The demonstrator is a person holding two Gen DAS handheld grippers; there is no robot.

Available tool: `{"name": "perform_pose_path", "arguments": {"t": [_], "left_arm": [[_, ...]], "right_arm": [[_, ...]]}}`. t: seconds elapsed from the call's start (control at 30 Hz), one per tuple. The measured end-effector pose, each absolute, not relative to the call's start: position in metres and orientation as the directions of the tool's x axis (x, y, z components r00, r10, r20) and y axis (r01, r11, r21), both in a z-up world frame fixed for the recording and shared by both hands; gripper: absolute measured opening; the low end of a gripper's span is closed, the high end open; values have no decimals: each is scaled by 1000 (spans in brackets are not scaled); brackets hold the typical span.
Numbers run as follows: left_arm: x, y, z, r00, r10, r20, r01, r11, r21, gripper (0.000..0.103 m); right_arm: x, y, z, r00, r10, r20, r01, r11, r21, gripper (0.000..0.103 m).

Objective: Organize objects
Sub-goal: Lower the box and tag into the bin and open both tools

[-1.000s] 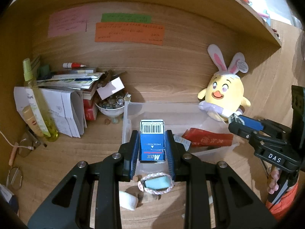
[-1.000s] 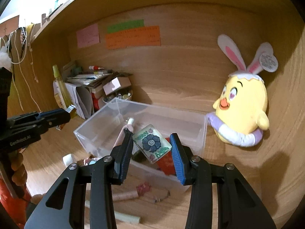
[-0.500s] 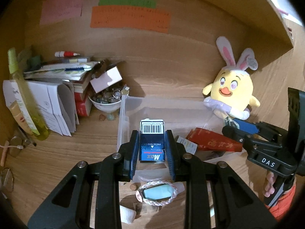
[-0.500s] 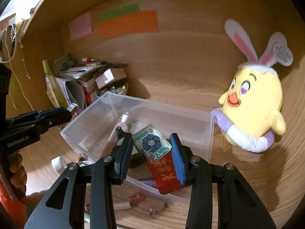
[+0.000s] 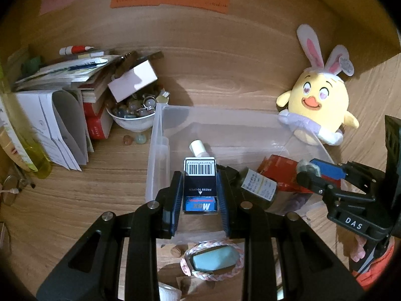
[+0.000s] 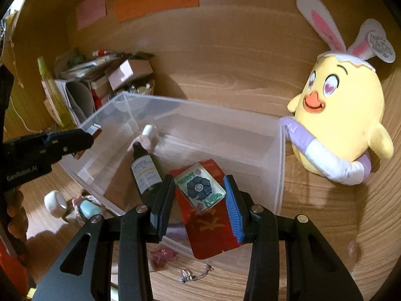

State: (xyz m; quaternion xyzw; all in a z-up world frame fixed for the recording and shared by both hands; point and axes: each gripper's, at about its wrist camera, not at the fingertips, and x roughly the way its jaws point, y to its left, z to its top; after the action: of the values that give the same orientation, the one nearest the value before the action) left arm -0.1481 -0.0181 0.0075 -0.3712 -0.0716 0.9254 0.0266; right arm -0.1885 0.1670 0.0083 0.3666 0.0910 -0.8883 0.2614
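My left gripper (image 5: 200, 193) is shut on a blue and black staple box (image 5: 199, 185) with a barcode, held over the near left part of a clear plastic bin (image 5: 160, 125). My right gripper (image 6: 199, 192) is shut on a glass tile with a blue flower (image 6: 199, 188), held over the bin's (image 6: 280, 160) near right part. Inside the bin lie a red packet (image 6: 210, 228), a dark spray bottle (image 6: 146, 173) and a pale tube with a white cap (image 6: 147, 131). The right gripper also shows at the right of the left wrist view (image 5: 310, 173).
A yellow plush chick with bunny ears (image 6: 343, 118) leans at the bin's right. A bowl of stones (image 5: 132, 115), books and papers (image 5: 62, 95) crowd the back left. A braided bracelet around a pale blue stone (image 5: 213, 258) and small trinkets (image 6: 160, 254) lie on the wood before the bin.
Both grippers have moved forward and down over the bin, each still holding its object. The bin's contents now show more fully.
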Motion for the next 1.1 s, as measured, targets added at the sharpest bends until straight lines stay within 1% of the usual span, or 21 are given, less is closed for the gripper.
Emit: {"name": "perform_pose_path", "arguments": {"t": [0.17,0.23,0.3,0.47,0.5,0.57,0.63,0.7,0.77,0.8,0.83,0.97,1.0,1.07,1.1], "left_arm": [[-153,-16,4,-712,107,-694,-3,-989,-150,27],[-154,-15,2,-707,104,-700,-2,-989,-146,27],[-154,-15,1,-704,108,-702,-5,-989,-147,27],[-153,-14,0,-701,108,-705,-10,-990,-142,27],[-153,-14,0,-699,110,-707,-12,-990,-142,27],[-152,-13,0,-695,109,-710,-12,-990,-140,28],[-151,-12,0,-695,108,-711,-12,-990,-138,31],[-148,-12,2,-698,107,-708,-11,-990,-138,37],[-144,-12,5,-706,108,-700,-12,-990,-140,48],[-141,-12,7,-711,108,-694,-13,-990,-141,50],[-138,-12,10,-720,107,-686,-15,-990,-139,54],[-125,-12,20,-748,73,-659,-4,-994,-106,75],[-122,-11,22,-754,63,-654,1,-995,-96,78],[-115,-11,27,-766,43,-642,9,-997,-77,91],[-112,-11,29,-770,38,-637,11,-997,-73,93]], "right_arm": [[-190,166,7,-595,-389,-704,528,-849,23,36],[-192,167,6,-598,-380,-706,520,-854,20,34],[-194,169,5,-594,-377,-710,511,-859,28,34],[-194,168,5,-597,-372,-711,506,-862,26,38],[-194,168,5,-595,-372,-712,507,-862,27,39],[-193,168,5,-596,-375,-710,507,-862,30,47],[-190,168,7,-602,-382,-701,509,-860,31,61],[-188,167,10,-618,-376,-691,506,-863,18,65],[-187,167,12,-624,-378,-684,507,-862,14,65],[-186,168,14,-623,-382,-682,508,-861,18,65],[-185,168,15,-623,-384,-681,508,-861,21,65],[-179,170,21,-629,-390,-673,507,-862,25,67],[-177,170,22,-630,-391,-671,507,-861,25,69],[-173,171,26,-637,-393,-663,508,-861,23,77],[-169,173,28,-643,-394,-657,507,-862,20,80]]}}
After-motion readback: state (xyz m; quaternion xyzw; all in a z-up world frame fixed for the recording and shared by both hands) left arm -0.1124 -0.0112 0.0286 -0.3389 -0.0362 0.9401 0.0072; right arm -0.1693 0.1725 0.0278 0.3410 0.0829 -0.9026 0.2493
